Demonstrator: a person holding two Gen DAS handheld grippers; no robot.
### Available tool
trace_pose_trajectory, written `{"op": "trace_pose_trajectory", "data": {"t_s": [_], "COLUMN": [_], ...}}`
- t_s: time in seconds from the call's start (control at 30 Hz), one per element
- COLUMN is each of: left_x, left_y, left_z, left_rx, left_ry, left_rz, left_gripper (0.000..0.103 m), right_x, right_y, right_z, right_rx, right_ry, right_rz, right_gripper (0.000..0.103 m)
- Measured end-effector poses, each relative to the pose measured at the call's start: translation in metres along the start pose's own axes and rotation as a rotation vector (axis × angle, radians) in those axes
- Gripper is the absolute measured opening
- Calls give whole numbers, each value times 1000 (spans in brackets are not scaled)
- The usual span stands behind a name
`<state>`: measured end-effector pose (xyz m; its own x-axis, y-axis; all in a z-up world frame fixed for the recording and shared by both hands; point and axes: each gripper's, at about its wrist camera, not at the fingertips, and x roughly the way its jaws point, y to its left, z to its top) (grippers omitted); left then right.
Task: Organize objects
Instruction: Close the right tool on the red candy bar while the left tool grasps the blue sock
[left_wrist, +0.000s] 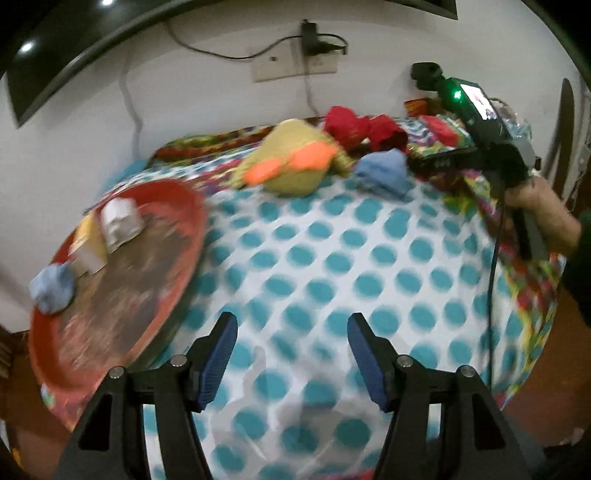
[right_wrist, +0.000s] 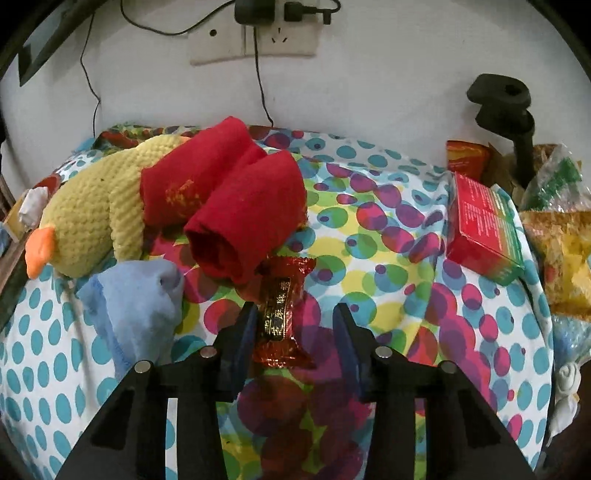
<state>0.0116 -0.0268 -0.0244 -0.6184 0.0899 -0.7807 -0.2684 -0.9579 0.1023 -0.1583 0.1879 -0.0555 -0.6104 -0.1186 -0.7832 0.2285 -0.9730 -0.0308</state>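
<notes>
My right gripper (right_wrist: 294, 325) is open, its jaws on either side of a red and gold candy wrapper (right_wrist: 279, 314) lying on the cloth; the left pad looks close to it. Behind it lie two rolled red socks (right_wrist: 236, 206), a yellow plush duck (right_wrist: 88, 218) and a blue sock (right_wrist: 136, 299). My left gripper (left_wrist: 291, 349) is open and empty over the dotted cloth. In the left wrist view a red tray (left_wrist: 177, 206) at the left holds a blue sock (left_wrist: 51, 288), a white roll (left_wrist: 120, 219) and small boxes. The duck (left_wrist: 291, 162), blue sock (left_wrist: 384, 171) and red socks (left_wrist: 354, 125) lie at the back.
A red box (right_wrist: 484, 229) and snack bags (right_wrist: 554, 236) crowd the right side. A black stand (right_wrist: 506, 110) rises at the back right. The wall with a socket and cables (right_wrist: 255, 40) is behind. The right gripper held by a hand shows in the left wrist view (left_wrist: 491, 147).
</notes>
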Motion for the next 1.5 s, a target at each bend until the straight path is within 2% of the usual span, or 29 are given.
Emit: {"op": "trace_pose_trajectory", "data": {"t_s": [0.17, 0.4, 0.63, 0.73, 0.83, 0.97, 1.0, 1.07, 1.17, 1.5], "left_x": [33, 80, 116, 136, 144, 140, 140, 136, 135, 128], "left_y": [-34, -67, -88, -89, -83, -85, -87, -91, -94, -99], "left_z": [44, 94, 125, 134, 137, 131, 129, 125, 125, 117], "left_rx": [52, 49, 43, 47, -7, 5, 23, 43, 42, 50], "left_ry": [1, 7, 36, 58, 57, 9, 0, -23, -29, -29], "left_rz": [-36, -122, -152, -104, -122, -100, -84, -88, -71, -82], "left_gripper": [64, 64, 64, 64, 64, 63, 60, 39, 35, 34], "right_x": [-1, -8, -7, -7, -7, -7, -7, -7, -7, -6], "right_y": [-1, -14, -14, -14, -14, -13, -13, -11, -9, -9], "right_z": [-3, -13, -14, -15, -15, -15, -15, -15, -15, -14], "right_rx": [-23, -8, -10, -10, -10, -10, -11, -14, -16, -18], "right_ry": [-1, -1, -1, -1, -1, -1, -1, 0, 0, 0], "right_rz": [6, 29, 29, 29, 29, 28, 28, 29, 25, 20], "right_gripper": [23, 23, 24, 24, 24, 24, 25, 26, 26, 26]}}
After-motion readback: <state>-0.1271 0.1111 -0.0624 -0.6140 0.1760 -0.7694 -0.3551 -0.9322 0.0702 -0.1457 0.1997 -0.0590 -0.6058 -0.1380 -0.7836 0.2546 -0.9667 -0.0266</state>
